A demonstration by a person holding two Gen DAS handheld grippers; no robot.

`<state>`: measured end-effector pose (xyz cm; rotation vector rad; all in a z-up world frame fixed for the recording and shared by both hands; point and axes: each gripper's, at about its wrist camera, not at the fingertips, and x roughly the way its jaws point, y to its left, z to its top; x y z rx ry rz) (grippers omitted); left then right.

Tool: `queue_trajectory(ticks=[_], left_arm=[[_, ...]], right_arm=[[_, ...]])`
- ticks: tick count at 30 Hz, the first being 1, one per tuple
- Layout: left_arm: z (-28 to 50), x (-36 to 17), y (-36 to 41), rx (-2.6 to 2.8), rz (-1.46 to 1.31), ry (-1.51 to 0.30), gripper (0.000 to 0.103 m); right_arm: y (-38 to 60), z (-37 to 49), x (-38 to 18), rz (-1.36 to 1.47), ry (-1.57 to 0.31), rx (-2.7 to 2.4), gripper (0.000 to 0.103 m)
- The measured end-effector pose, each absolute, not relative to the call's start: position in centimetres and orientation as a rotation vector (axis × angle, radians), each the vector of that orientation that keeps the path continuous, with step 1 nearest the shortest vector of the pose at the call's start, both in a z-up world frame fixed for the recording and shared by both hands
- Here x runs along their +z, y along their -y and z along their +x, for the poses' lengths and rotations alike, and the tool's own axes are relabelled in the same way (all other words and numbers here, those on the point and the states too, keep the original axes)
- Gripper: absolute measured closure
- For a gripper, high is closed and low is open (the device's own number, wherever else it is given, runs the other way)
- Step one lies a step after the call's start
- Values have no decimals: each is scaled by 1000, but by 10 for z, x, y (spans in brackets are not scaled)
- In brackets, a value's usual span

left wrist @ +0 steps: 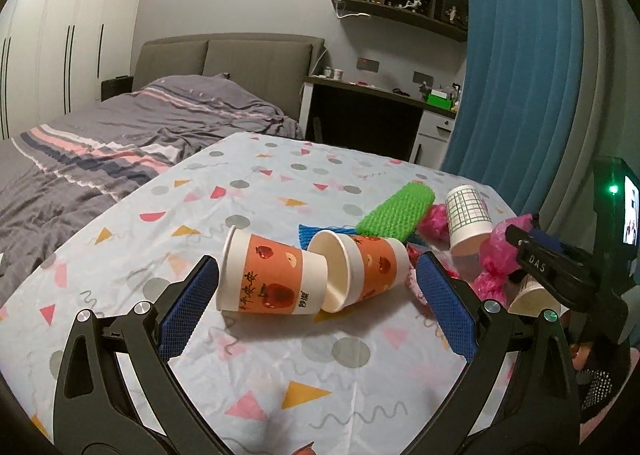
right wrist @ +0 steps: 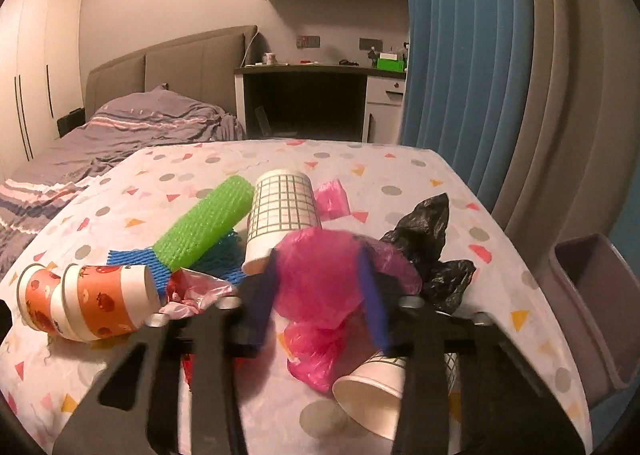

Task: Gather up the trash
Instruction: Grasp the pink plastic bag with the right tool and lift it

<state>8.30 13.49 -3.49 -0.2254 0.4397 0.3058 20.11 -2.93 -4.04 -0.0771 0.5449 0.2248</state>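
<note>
**Right fingers on the pink bag, left spread before the cups**

My left gripper (left wrist: pixel 318 287) hangs low over the patterned tablecloth (left wrist: pixel 256 183), fingers wide apart, gripping nothing. Two orange apple-print cups (left wrist: pixel 280 279) lie on their sides between the blue pads, the nearer one's base pushed into the mouth of the other.

My right gripper (right wrist: pixel 320 283) has its fingers closed in on a crumpled pink plastic bag (right wrist: pixel 320 275), which bulges between the pads. The view is blurred here.

Behind the bag: a grid-print cup (right wrist: pixel 282 211) standing mouth down, a green foam net sleeve (right wrist: pixel 208 223) lying across a blue net (right wrist: pixel 132 259), and a black plastic bag (right wrist: pixel 432 239) to the right. A plain white cup (right wrist: pixel 372 399) lies tipped just under my right fingers. A grey bin (right wrist: pixel 592 295) stands off the table's right edge.
</note>
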Motion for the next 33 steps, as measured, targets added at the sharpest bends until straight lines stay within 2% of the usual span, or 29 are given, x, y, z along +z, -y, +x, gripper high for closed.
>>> queue_trajectory(ticks=[2,5,24,33], left_arm=[[84,-37,-133,295,-224,-442,6],[88,-40,-125,267,-217,-450,6],[129,-58,-62,98,-193,-529,6],[149,-63,-49,85,-193,-563,6]], right_arm=[[31,198,-38,-73,-534,237,94],[37,187,-31,-68,-499,258,96],[118,115,37,137,-267,325,96],[162,88,36,174,-244,278,96]])
